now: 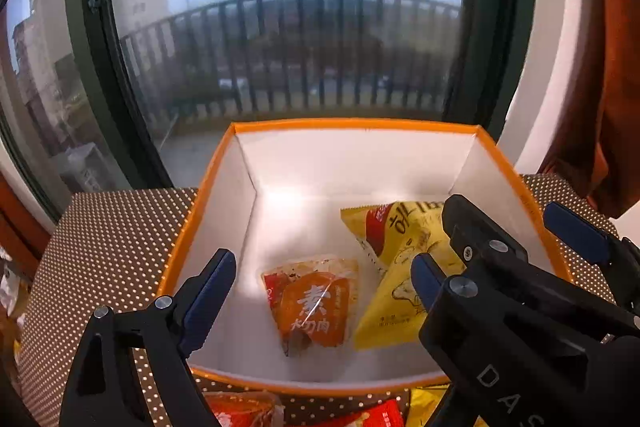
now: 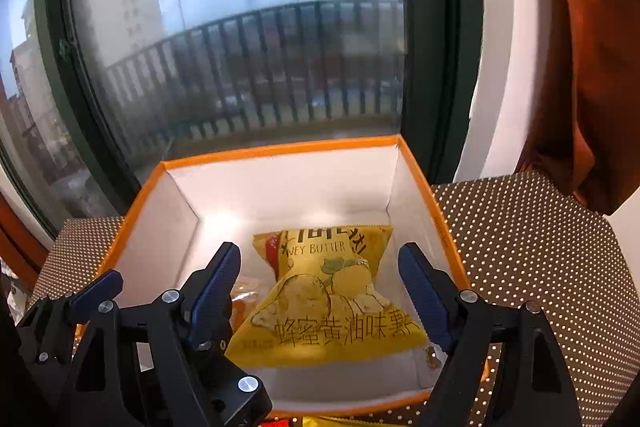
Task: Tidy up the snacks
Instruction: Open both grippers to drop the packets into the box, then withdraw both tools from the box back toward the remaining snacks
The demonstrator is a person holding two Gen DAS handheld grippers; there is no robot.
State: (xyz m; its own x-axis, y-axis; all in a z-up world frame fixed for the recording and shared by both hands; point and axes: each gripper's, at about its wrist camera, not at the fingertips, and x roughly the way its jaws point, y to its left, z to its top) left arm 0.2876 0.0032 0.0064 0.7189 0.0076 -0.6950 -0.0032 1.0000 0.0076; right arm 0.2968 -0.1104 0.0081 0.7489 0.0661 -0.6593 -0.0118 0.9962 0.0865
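An orange-rimmed white box (image 1: 352,125) stands on the dotted tablecloth by the window. Inside lie an orange snack packet (image 1: 314,303) and a yellow honey-butter chips bag (image 1: 394,267), side by side. My left gripper (image 1: 324,279) is open and empty above the orange packet. The right gripper (image 1: 568,239) shows in the left wrist view, over the box's right side. In the right wrist view the box (image 2: 280,149) holds the yellow bag (image 2: 324,303); my right gripper (image 2: 320,283) is open, its fingers either side of the bag, apart from it. The orange packet (image 2: 244,297) peeks out beside the left finger.
More snack packets lie in front of the box: a red-orange one (image 1: 240,409), a red one (image 1: 368,417) and a yellow one (image 1: 428,399). The brown dotted tablecloth (image 2: 528,247) surrounds the box. A window and an orange curtain (image 2: 592,67) stand behind.
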